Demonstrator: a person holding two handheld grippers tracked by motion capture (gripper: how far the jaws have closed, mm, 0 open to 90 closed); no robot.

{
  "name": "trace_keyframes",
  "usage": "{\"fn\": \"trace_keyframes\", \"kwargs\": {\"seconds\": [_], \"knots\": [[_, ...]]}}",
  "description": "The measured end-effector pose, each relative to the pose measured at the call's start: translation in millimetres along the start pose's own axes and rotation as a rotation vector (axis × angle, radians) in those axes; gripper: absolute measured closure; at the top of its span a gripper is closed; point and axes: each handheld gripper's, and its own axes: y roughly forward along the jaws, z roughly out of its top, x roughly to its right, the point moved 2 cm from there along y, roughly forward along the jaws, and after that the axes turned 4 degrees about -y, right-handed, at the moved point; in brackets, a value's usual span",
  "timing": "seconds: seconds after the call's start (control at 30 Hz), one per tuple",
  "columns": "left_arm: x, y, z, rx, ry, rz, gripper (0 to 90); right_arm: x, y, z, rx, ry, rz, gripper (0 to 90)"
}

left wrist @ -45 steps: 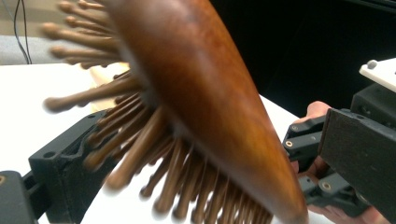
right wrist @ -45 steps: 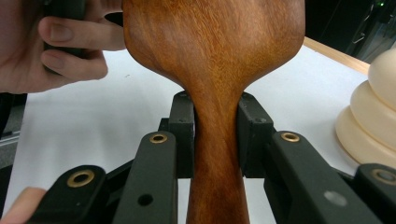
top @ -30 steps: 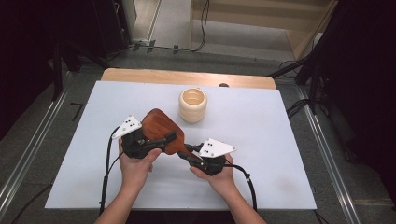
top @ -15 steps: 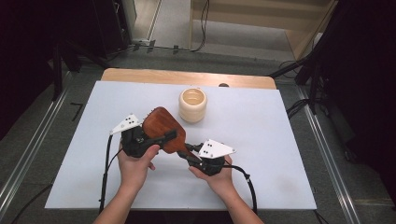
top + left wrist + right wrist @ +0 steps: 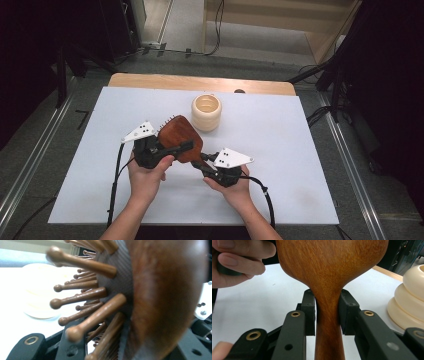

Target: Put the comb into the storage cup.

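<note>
Brush (image 5: 179,136) is held between both grippers: head clamped by left gripper (image 5: 172,149), just closed; handle clamped by right gripper (image 5: 199,164), near-right.

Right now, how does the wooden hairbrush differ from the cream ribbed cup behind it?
The hairbrush is dark reddish-brown wood; the cup is pale cream. The hairbrush is held off the table on edge, the left gripper on its head and the right gripper on its handle; the cup stands upright, untouched. The hairbrush is the longer. Both look smooth.

A cream ribbed cup (image 5: 206,112) stands upper centre on the white mat (image 5: 300,150), wooden edge (image 5: 200,83) behind.
</note>
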Motion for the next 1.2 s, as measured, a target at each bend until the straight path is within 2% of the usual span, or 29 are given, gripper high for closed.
{"fn": "trace_keyframes", "kwargs": {"seconds": [0.1,0.2,0.23,0.27,0.3,0.37,0.5,0.57,0.67,0.93,1.2], "knots": [[0.4,0.3,0.2,0.001,0.007,0.003,59.5,2.4,-1.6,0.4,0.007,0.014,0.004,63.3],[0.4,1.1,0.7,0.002,0.008,-0.001,59.8,6.0,-5.8,1.6,0.006,0.049,0.018,53.2],[0.2,1.3,0.9,0.002,0.011,0.000,59.8,6.0,-5.8,1.6,0.006,0.049,0.018,53.2],[0.0,1.4,1.1,0.003,0.011,0.000,59.8,7.4,-7.1,1.8,0.009,0.058,0.021,47.3],[-0.3,1.6,1.3,0.003,0.012,0.001,59.8,8.6,-9.6,2.7,0.020,0.075,0.008,35.3],[-1.0,1.8,2.4,0.002,0.016,0.003,59.8,10.3,-12.6,3.8,0.025,0.085,-0.014,21.1],[-1.7,1.4,4.1,0.007,0.016,0.007,59.9,14.3,-19.7,4.8,0.039,0.118,-0.017,1.1],[-2.1,0.9,5.2,0.010,0.015,0.010,59.9,16.2,-24.1,4.3,0.041,0.125,0.000,0.0],[-3.3,-0.5,7.4,0.015,0.020,0.015,59.9,19.7,-31.6,2.3,0.051,0.130,-0.009,0.0],[-5.9,-1.1,9.3,0.018,0.021,0.026,59.9,26.7,-49.3,-7.2,0.056,0.123,-0.072,0.0],[-8.1,-0.3,13.2,0.027,0.023,0.030,59.9,36.7,-74.7,-23.9,0.060,0.143,-0.135,0.0]]}}
